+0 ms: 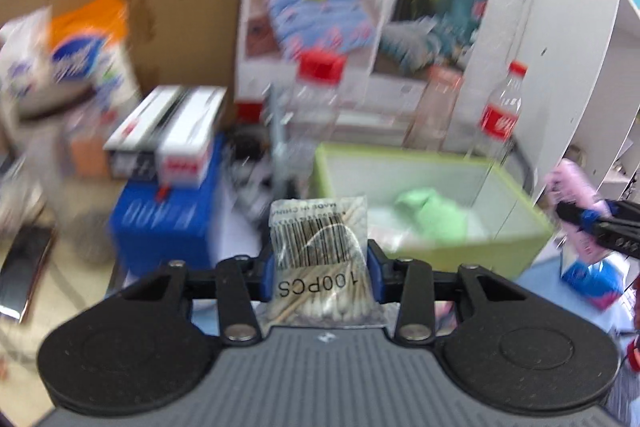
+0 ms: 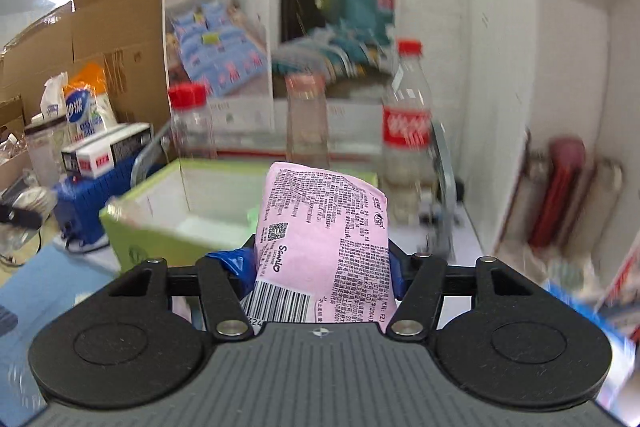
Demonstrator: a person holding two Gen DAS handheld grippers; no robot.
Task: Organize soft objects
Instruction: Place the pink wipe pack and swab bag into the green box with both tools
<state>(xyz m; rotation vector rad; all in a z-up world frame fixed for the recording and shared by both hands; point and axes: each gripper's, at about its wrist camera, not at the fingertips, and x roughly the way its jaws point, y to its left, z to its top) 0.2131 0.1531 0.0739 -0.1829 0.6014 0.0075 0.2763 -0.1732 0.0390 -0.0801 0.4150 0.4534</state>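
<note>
left gripper point(image 1: 320, 263) clamps cotton-swab bag point(image 1: 319, 239) | right gripper point(image 2: 323, 267) grips pink pack point(image 2: 324, 239) | green box point(image 1: 532, 211) lies just beyond both, far side, left nearer

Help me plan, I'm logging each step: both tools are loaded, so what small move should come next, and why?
Probably carry the left tool forward over the green box and release there. It grips the cotton swab bag just short of the box's near rim, and a green soft item already lies inside. The right tool holds the pink pack, also short of the box.
</note>
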